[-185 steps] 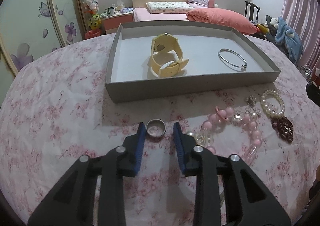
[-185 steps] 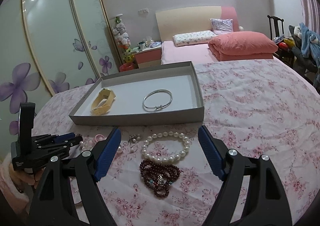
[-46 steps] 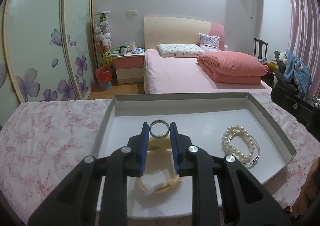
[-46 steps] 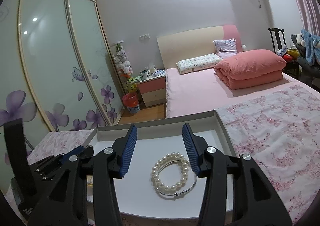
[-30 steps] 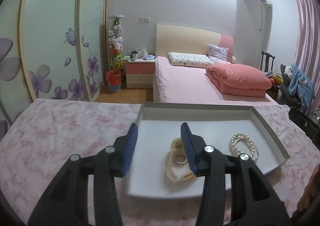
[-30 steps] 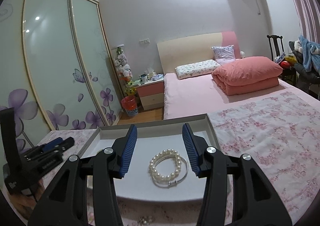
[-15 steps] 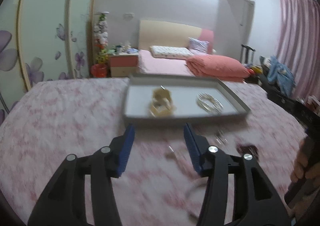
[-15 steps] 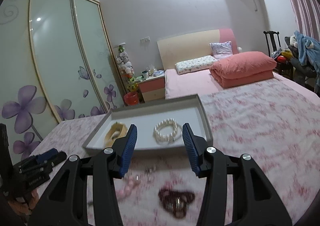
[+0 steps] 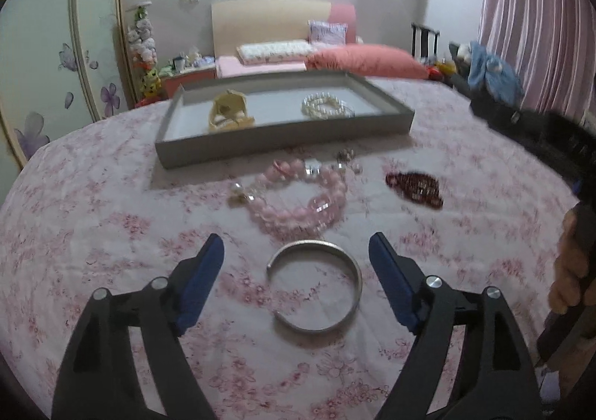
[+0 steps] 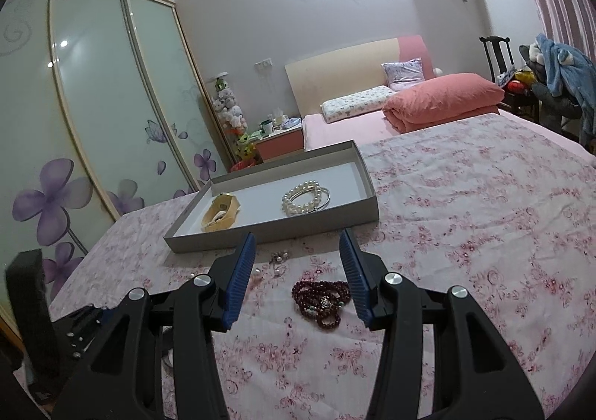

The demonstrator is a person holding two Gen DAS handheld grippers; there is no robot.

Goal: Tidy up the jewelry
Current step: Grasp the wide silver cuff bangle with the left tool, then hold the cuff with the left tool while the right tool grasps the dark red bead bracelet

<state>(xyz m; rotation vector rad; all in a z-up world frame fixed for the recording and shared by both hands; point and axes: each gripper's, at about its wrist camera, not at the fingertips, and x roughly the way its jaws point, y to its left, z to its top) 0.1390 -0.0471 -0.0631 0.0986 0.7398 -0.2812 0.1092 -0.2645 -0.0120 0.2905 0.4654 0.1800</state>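
Note:
A grey tray [image 9: 283, 140] [image 10: 275, 230] on the floral cloth holds a yellow watch [image 9: 227, 111] [image 10: 219, 215], a pearl bracelet [image 9: 326, 108] [image 10: 300, 201] and a thin silver bangle [image 10: 323, 201]. My left gripper [image 9: 296, 271] is open, its fingers either side of a silver cuff bangle [image 9: 318, 286] lying on the cloth. Beyond it lie a pink bead bracelet [image 9: 298, 196] and a dark red bead bracelet [image 9: 413, 185]. My right gripper [image 10: 296, 271] is open and empty, just above the dark red bead bracelet [image 10: 322, 302].
Small earrings [image 9: 346, 159] [image 10: 279, 260] lie in front of the tray. The right gripper's body and the hand holding it [image 9: 570, 271] fill the right side of the left wrist view. A bed [image 10: 409, 103], a wardrobe [image 10: 93, 103] and a chair stand behind.
Both grippers have pulled back from the tray and dropped toward the cloth. The left one let go of the ring in the tray and now straddles the silver cuff, opened wider.

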